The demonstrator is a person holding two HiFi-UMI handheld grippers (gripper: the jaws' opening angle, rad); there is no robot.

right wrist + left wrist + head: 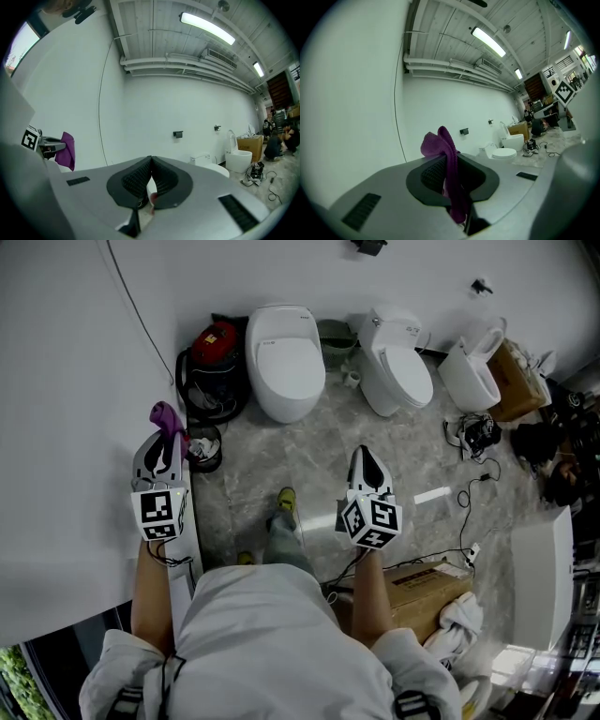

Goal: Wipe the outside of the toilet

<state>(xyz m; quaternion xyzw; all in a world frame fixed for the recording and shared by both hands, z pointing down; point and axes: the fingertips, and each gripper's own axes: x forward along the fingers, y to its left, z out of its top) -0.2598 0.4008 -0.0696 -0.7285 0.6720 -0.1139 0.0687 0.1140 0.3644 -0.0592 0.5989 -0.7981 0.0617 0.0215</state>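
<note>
Toilet (285, 357) far ahead; cloth (166, 414) pinched in left tongs (172, 433); right tongs (367, 455) together.

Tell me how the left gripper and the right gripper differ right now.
The left gripper is shut on a purple cloth; the right gripper is shut with nothing between its jaws. The left gripper is held beside the white wall, the right gripper over open floor. Both carry a marker cube.
</note>
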